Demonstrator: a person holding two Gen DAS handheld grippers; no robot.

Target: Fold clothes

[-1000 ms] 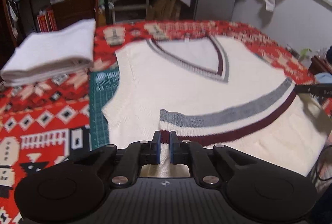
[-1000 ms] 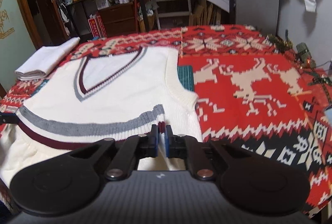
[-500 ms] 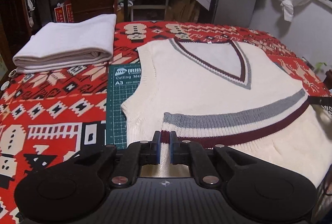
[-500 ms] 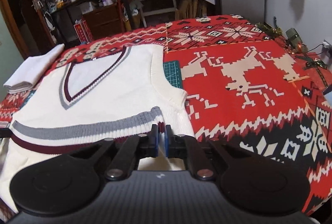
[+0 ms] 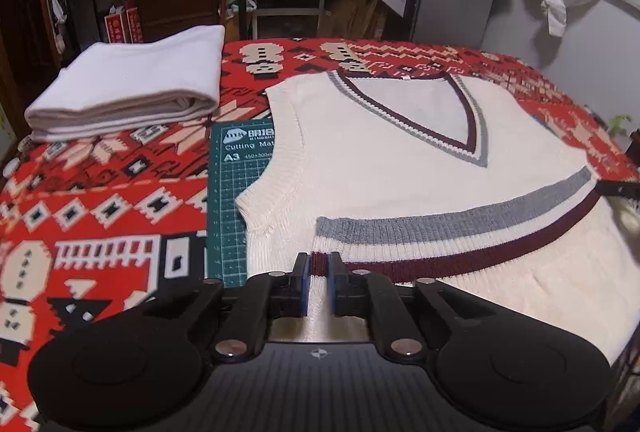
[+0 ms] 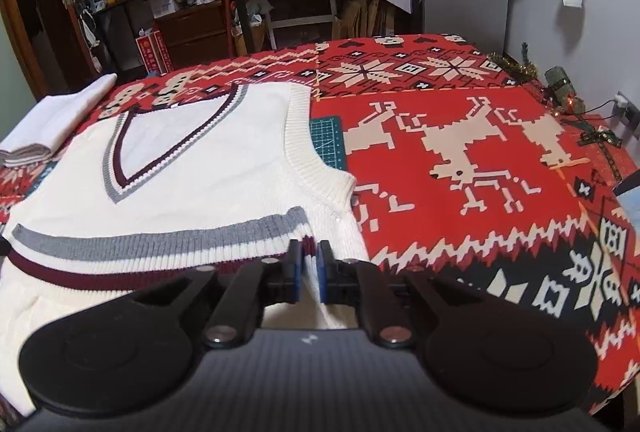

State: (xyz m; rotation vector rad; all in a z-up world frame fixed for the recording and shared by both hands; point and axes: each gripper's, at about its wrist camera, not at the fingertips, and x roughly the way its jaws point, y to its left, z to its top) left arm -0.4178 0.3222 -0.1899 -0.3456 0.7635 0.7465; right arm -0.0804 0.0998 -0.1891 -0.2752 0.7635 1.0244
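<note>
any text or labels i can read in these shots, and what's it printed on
"Cutting Mat", cut off by the vest: on the green cutting mat.
"A3": same mat, line below.
Small figures beside "A3": too small to read surely.
Mat's logo line: blurred.
Red boxes by the shelves: print illegible.

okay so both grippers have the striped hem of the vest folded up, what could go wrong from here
1. The left gripper and right gripper each pinch only a thin bit of the vest at its hem corners; the knit might slip out.
2. The hem band runs slanted across the chest, so the fold may set crooked.
3. The cutting mat lies under the vest; dragging could shift it.
</note>
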